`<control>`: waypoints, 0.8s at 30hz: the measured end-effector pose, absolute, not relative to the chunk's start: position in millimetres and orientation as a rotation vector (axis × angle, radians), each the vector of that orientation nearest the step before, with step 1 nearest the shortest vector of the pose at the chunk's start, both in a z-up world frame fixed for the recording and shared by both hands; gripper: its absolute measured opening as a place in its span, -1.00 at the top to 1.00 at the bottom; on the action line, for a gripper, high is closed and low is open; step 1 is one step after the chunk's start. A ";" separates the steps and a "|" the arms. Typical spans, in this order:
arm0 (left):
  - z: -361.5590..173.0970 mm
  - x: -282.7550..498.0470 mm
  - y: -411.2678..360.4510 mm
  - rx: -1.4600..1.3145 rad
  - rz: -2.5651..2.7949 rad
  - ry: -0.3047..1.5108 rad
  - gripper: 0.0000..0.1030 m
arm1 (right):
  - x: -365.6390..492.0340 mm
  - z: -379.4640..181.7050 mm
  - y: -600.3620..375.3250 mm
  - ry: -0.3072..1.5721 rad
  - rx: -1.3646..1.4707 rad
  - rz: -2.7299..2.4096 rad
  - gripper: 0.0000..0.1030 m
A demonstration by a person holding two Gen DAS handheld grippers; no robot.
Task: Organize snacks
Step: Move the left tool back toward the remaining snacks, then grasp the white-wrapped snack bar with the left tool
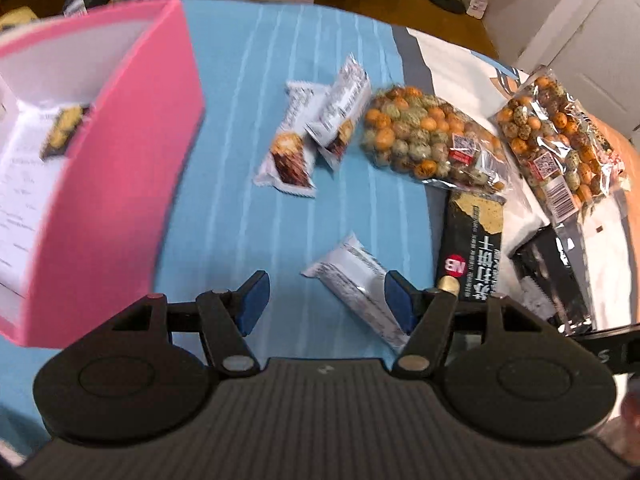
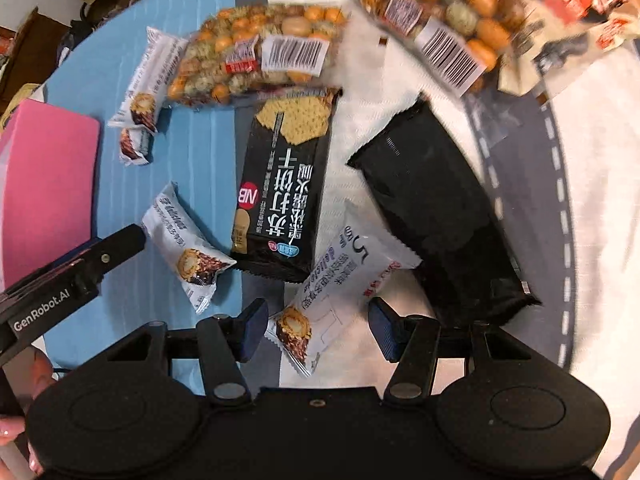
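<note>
My left gripper [image 1: 326,302] hangs open low over the blue cloth. A white snack bar [image 1: 356,284] lies between its blue pads, close to the right one and apart from the left. My right gripper [image 2: 320,326] is open too, straddling another white snack bar [image 2: 340,280] without pressing it. A pink box [image 1: 120,184] with a white inside stands at the left and holds a bar [image 1: 66,130]. Two more white bars [image 1: 312,140] lie beyond. The left gripper's finger [image 2: 120,244] shows beside its bar [image 2: 184,248].
A black cracker pack [image 2: 284,184] and a plain black pack [image 2: 440,220] lie side by side. Two clear bags of coated nuts [image 2: 256,56] [image 2: 460,12] sit behind them. A white cloth with a grey road print [image 2: 560,200] covers the right side. A hand [image 2: 24,420] shows at lower left.
</note>
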State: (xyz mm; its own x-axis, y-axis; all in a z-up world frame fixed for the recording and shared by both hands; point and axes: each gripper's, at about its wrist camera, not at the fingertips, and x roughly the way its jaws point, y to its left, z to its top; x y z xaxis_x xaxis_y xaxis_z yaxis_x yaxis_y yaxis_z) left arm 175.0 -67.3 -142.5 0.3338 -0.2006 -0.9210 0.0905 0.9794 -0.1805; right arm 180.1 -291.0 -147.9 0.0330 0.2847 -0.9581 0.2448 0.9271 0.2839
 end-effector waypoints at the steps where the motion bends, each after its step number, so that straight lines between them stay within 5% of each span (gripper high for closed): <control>1: -146.3 174.5 -67.5 -0.136 -0.195 1.218 -0.22 | 179.5 -149.2 -288.6 1.539 0.412 0.020 -0.18; 8: -172.4 176.5 -73.8 -0.257 -0.149 1.235 -0.25 | 181.5 -149.1 -251.5 1.475 0.159 0.023 -0.18; 11: -174.3 171.0 -78.8 -0.236 -0.136 1.189 -0.26 | 182.2 -152.1 -248.2 1.452 0.137 0.010 -0.01; 13: -174.2 166.6 -85.9 -0.177 -0.152 1.167 -0.16 | 180.6 -151.8 -250.2 1.434 0.159 -0.003 0.17; 15: -174.0 163.8 -95.2 -0.063 -0.177 1.148 0.17 | 176.6 -147.3 -253.6 1.407 0.185 0.015 0.30; 24: -167.4 148.1 -93.7 0.013 -0.212 1.102 0.46 | 167.3 -130.6 -245.1 1.335 0.169 0.086 0.40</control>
State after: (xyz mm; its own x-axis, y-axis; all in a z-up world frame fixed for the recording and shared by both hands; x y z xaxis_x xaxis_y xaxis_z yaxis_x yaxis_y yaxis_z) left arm 148.1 -93.7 -167.4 0.4341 -0.1635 -0.8859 0.1769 0.9797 -0.0942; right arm 167.3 -245.1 -130.6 0.2332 0.1587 -0.9594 0.0342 0.9846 0.1712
